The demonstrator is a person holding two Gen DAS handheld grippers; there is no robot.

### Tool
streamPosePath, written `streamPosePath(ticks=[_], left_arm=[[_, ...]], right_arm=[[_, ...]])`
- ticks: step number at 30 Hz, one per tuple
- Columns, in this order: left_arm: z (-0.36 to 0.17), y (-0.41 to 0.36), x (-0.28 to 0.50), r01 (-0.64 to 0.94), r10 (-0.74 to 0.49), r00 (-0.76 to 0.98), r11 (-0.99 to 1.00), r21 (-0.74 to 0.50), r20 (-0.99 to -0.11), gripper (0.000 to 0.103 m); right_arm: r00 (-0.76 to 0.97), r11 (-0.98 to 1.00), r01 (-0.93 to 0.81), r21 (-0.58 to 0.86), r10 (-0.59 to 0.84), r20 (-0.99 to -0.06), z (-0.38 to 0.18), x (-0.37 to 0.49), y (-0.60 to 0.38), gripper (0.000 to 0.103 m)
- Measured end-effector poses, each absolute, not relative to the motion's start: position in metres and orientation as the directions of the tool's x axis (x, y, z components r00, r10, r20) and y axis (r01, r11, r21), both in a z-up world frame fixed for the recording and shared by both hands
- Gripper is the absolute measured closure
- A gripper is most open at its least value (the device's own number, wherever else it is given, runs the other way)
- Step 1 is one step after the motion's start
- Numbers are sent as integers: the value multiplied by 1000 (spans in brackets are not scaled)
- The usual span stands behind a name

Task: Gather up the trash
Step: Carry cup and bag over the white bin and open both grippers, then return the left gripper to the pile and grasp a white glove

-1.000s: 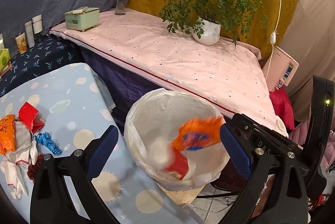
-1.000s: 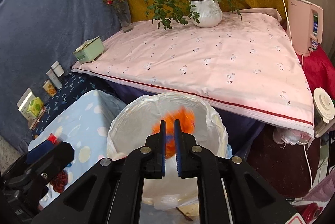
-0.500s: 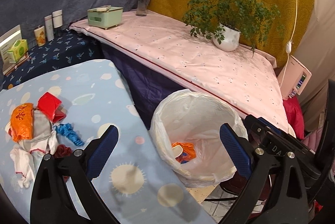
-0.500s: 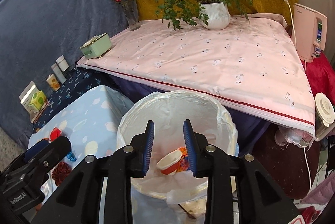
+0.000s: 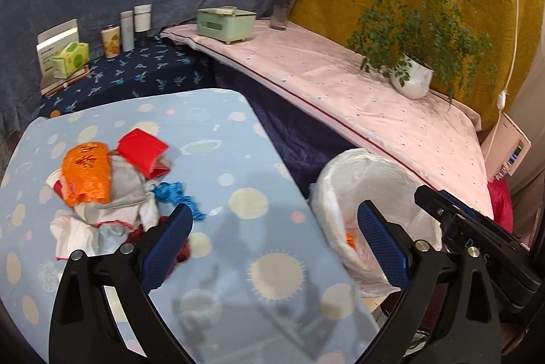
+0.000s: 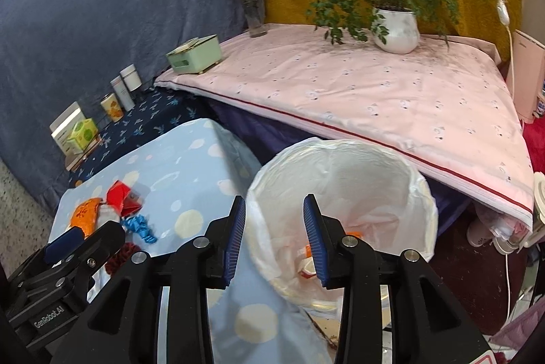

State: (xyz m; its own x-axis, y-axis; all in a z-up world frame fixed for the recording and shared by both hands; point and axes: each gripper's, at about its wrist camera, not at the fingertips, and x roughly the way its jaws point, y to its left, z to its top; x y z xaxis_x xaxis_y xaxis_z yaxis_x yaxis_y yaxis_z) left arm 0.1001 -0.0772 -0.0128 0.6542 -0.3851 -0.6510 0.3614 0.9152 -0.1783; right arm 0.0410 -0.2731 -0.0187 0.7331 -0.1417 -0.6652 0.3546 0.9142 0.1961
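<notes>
Around the pink-sheeted bed (image 6: 391, 98): potted fern (image 6: 396, 28) at far edge w/ flower vase (image 6: 255, 16) to its left, green tissue box (image 6: 194, 54) at left corner, tins & boxes (image 6: 117, 98) on dark shelf beyond, pink appliance (image 6: 526, 78) at right.

A heap of trash (image 5: 102, 190) lies on the blue dotted table (image 5: 238, 227) — orange wrapper, red carton, blue scrap, crumpled white tissue. Just beside the table stands a white-lined bin (image 6: 340, 193) — orange scraps at its bottom.
</notes>
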Motion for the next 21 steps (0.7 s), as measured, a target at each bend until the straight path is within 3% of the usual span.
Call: streamPosePath(ticks=[5, 21], left_arm=[[-19, -44, 106, 295, -337, 672, 938, -179, -659, 10], [-47, 62, 124, 72, -191, 685, 978, -195, -703, 10]], right_arm=[[734, 934, 306, 183, -109, -670, -19, 50, -247, 61], [696, 975, 164, 151, -6, -718, -37, 85, -163, 60]])
